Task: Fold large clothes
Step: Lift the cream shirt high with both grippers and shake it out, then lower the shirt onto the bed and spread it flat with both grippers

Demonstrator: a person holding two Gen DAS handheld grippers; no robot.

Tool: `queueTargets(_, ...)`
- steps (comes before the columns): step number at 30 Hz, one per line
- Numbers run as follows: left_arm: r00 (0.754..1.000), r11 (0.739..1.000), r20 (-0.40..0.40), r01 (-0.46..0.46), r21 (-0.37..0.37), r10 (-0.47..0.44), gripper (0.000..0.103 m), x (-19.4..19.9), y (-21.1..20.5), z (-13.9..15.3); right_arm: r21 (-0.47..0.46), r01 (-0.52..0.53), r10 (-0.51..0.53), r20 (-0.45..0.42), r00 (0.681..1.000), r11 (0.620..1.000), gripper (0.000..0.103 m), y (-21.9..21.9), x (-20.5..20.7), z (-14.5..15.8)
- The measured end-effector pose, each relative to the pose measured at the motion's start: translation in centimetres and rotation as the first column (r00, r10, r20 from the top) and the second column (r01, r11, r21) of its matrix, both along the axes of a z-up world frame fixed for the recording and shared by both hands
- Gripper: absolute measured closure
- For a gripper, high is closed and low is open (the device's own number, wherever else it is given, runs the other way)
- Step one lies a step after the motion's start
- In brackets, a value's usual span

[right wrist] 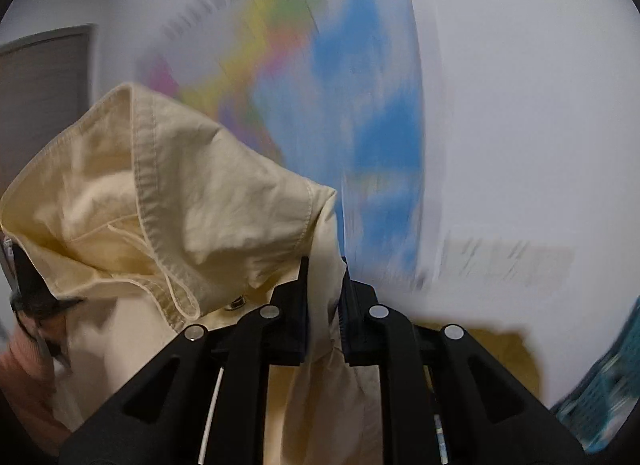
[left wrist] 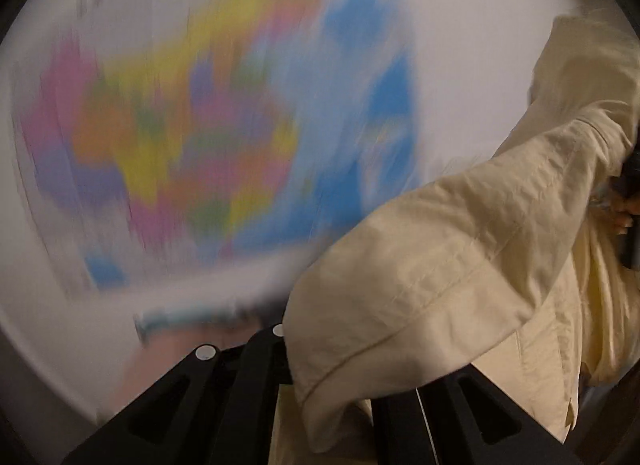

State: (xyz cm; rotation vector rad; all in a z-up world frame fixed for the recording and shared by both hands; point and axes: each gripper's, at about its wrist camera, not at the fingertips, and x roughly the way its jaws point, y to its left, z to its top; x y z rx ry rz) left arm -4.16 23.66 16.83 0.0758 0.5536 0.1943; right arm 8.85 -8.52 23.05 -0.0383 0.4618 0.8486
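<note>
A large cream shirt (left wrist: 460, 249) hangs in the air between both grippers, in front of a wall. In the left wrist view the cloth drapes over my left gripper (left wrist: 320, 365) and hides its fingertips; the shirt spreads out from there, so the jaws are shut on it. In the right wrist view my right gripper (right wrist: 324, 289) stands nearly closed, with a narrow band of the cream shirt (right wrist: 180, 201) pinched between its black fingers (right wrist: 298, 297). A collar or cuff with a snap button folds over to the left of it.
A colourful wall map (left wrist: 224, 105), blurred, fills the background of both views, map (right wrist: 360, 105). A dark door (right wrist: 44, 89) is at the left. A teal patterned thing (right wrist: 600, 393) lies low at the right. A person's hand in a pink sleeve (right wrist: 24, 369) is at the left edge.
</note>
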Motion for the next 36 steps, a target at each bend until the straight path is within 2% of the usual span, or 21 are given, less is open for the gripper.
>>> queueTargets(2,0.988,0.997,-0.138,-0.076,-0.018,0.073,0.101,4.5,3.0,-6.2,-0.08,-0.003,-0.006,-0.104,0.995,0.997,0.091,4.2,5.0,-5.6)
queueTargets(4,0.955,0.99,-0.276,-0.129,-0.063,0.107,0.101,8.7,6.1,-12.4,-0.149,-0.019,-0.009,-0.189,0.982,0.989,0.092,7.3,8.3,-10.3)
queueTargets(6,0.931,0.98,-0.35,-0.16,-0.119,0.11,0.101,10.9,8.4,-16.5,-0.207,-0.034,-0.025,-0.276,0.961,0.978,0.091,9.9,11.1,-14.3)
queueTargets(8,0.909,0.971,-0.404,-0.181,-0.154,0.105,0.101,12.5,9.9,-19.0,-0.262,-0.029,-0.064,-0.339,0.939,0.965,0.091,11.8,13.1,-18.0)
queueTargets(10,0.889,0.957,-0.452,-0.193,-0.217,0.077,0.101,14.1,11.3,-20.4,-0.275,-0.028,-0.088,-0.401,0.912,0.961,0.09,12.4,15.0,-19.9)
queueTargets(12,0.881,0.939,-0.468,-0.216,-0.267,0.07,0.096,14.8,12.8,-20.7,-0.273,-0.016,-0.105,-0.421,0.901,0.962,0.085,12.5,15.9,-20.3)
queueTargets(13,0.877,0.935,-0.476,-0.224,-0.276,0.07,0.092,15.1,13.4,-20.8,-0.294,-0.001,-0.128,-0.417,0.9,0.956,0.071,12.8,16.3,-20.8)
queueTargets(14,0.872,0.93,-0.485,-0.225,-0.29,0.059,0.085,15.5,14.1,-21.0,-0.307,0.015,-0.149,-0.417,0.897,0.952,0.063,13.3,17.0,-20.8)
queueTargets(15,0.869,0.927,-0.491,-0.235,-0.291,0.066,0.076,15.6,14.8,-21.1,-0.28,0.026,-0.151,-0.436,0.887,0.96,0.057,12.8,17.1,-20.4)
queueTargets(16,0.868,0.924,-0.491,-0.242,-0.296,0.07,0.072,15.9,15.2,-21.4,-0.267,0.031,-0.15,-0.438,0.886,0.963,0.045,12.4,17.1,-20.1)
queueTargets(18,0.895,0.918,-0.443,-0.225,-0.328,0.061,0.061,14.9,16.1,-20.5,-0.258,0.071,-0.168,-0.379,0.91,0.964,0.028,10.1,15.1,-18.0)
queueTargets(19,0.91,0.917,-0.41,-0.21,-0.34,0.056,0.059,14.2,16.4,-20.1,-0.253,0.065,-0.152,-0.341,0.928,0.965,0.028,8.8,13.8,-16.7)
queueTargets(21,0.95,0.925,-0.311,-0.15,-0.35,0.036,0.038,11.7,16.8,-18.3,-0.263,0.046,-0.122,-0.28,0.952,0.964,0.024,6.2,10.9,-15.3)
queueTargets(23,0.97,0.94,-0.242,-0.098,-0.328,0.016,0.037,9.3,16.4,-17.0,-0.304,0.021,-0.094,-0.227,0.969,0.953,0.022,3.9,8.1,-15.1)
queueTargets(24,0.973,0.948,-0.233,-0.071,-0.312,-0.004,0.035,8.3,16.0,-16.8,-0.354,0.013,-0.086,-0.191,0.978,0.935,0.022,2.5,5.5,-15.3)
queueTargets(25,0.973,0.955,-0.232,-0.054,-0.292,-0.016,0.034,7.6,15.4,-16.4,-0.375,0.0,-0.081,-0.2,0.976,0.927,0.022,1.2,4.2,-15.6)
queueTargets(28,0.97,0.978,-0.235,0.002,-0.209,-0.052,0.033,4.9,11.9,-16.5,-0.371,-0.037,-0.072,-0.275,0.959,0.928,0.022,-3.3,0.1,-17.3)
queueTargets(30,0.968,0.986,-0.245,0.009,-0.169,-0.051,0.03,4.0,9.8,-16.0,-0.394,-0.041,-0.073,-0.269,0.96,0.918,0.022,-4.8,-2.7,-18.3)
queueTargets(32,0.965,0.99,-0.254,0.023,-0.139,-0.058,0.029,3.3,8.8,-16.3,-0.418,-0.062,-0.066,-0.285,0.956,0.906,0.031,-4.9,-4.5,-19.5)
queueTargets(34,0.964,0.992,-0.26,0.019,-0.123,-0.05,0.028,2.7,8.1,-17.0,-0.457,-0.076,-0.063,-0.282,0.957,0.886,0.099,-5.5,-5.3,-21.0)
queueTargets(36,0.963,0.992,-0.265,0.009,-0.122,-0.041,0.028,2.3,8.0,-16.9,-0.409,-0.018,-0.107,-0.281,0.954,0.912,0.1,-7.1,-4.3,-20.1)
